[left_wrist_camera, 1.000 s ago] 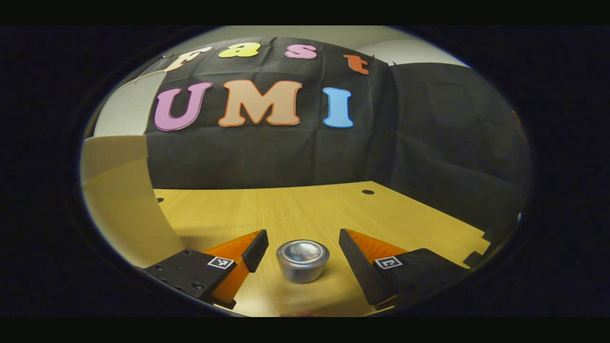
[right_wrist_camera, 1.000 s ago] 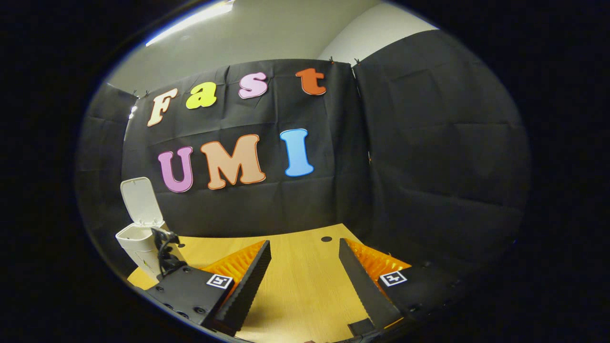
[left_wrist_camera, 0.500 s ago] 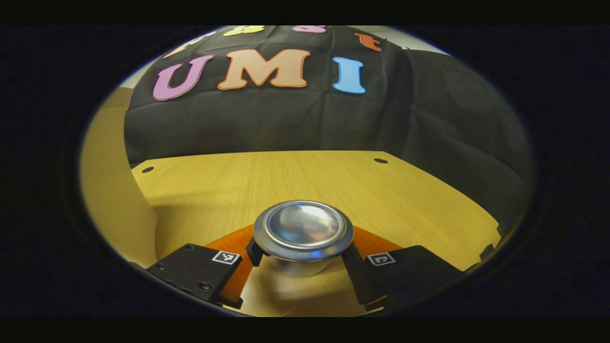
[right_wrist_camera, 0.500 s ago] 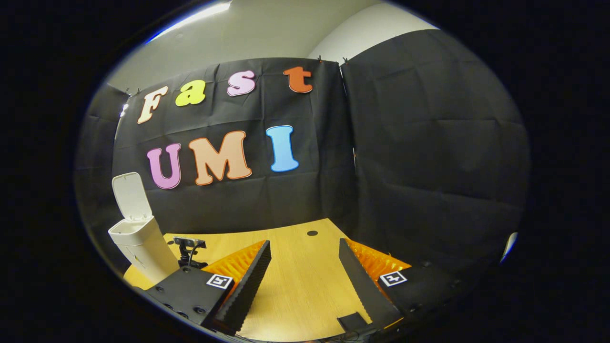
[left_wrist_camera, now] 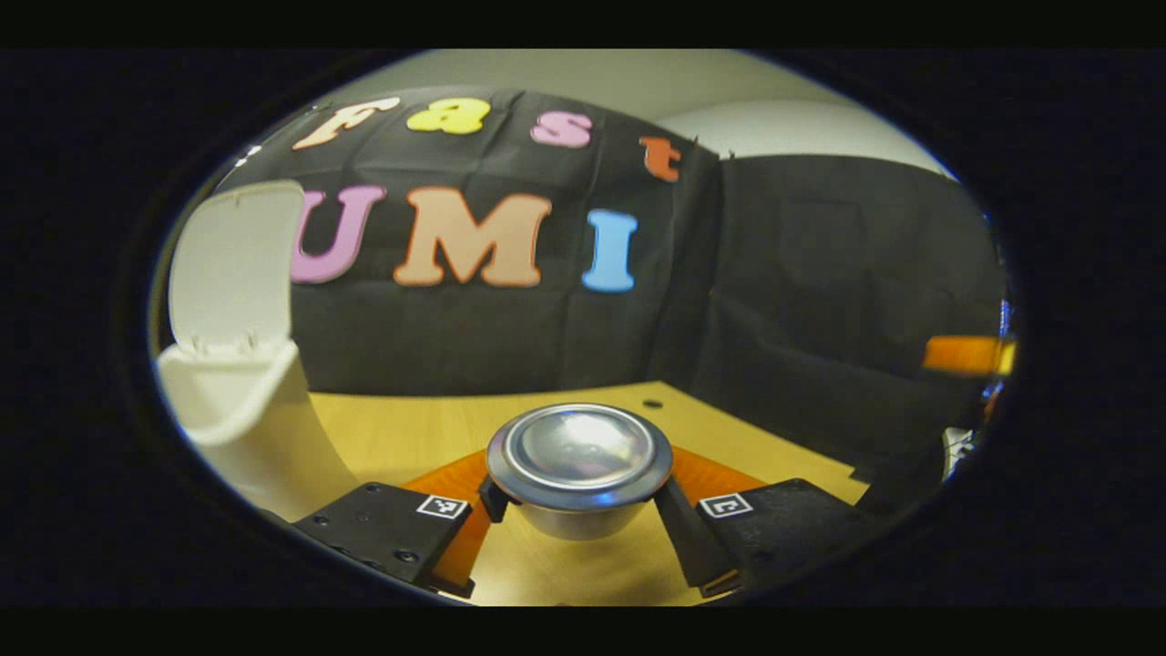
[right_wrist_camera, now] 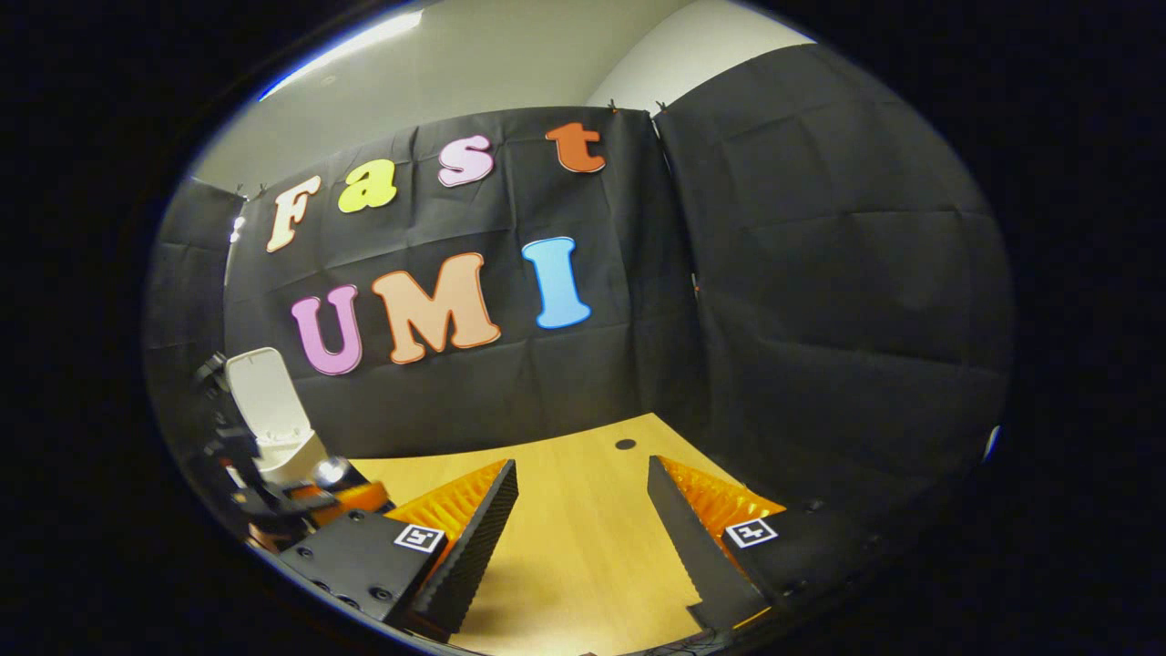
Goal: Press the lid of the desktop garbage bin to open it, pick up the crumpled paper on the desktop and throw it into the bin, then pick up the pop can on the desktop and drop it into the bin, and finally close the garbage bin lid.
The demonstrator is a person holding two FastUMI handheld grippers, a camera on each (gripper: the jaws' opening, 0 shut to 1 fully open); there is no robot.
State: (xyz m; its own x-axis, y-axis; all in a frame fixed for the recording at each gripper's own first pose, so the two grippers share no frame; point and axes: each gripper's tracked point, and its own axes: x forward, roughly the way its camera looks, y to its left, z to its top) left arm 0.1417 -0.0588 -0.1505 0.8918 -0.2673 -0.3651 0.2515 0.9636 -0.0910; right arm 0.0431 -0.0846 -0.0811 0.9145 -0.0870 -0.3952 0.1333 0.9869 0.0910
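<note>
Now, step in hand: the pop can (left_wrist_camera: 579, 469) is clamped between both fingers of the left gripper (left_wrist_camera: 577, 510), above the desktop (left_wrist_camera: 756, 446).
Next move: carriage leftward over the garbage bin (left_wrist_camera: 246, 410) is called for, then release; its lid (left_wrist_camera: 237, 264) is raised.
Right gripper (right_wrist_camera: 583, 538): fingers are held apart, nothing between them.
Right gripper view: the can-bearing gripper is seen beside the bin.
Left gripper view: the can's domed end is shown close.

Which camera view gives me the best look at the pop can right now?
The left gripper view: the pop can sits close and central, pinched between the left hand-held gripper fingers. The right gripper view catches just a small glint of it beside the garbage bin.
</note>
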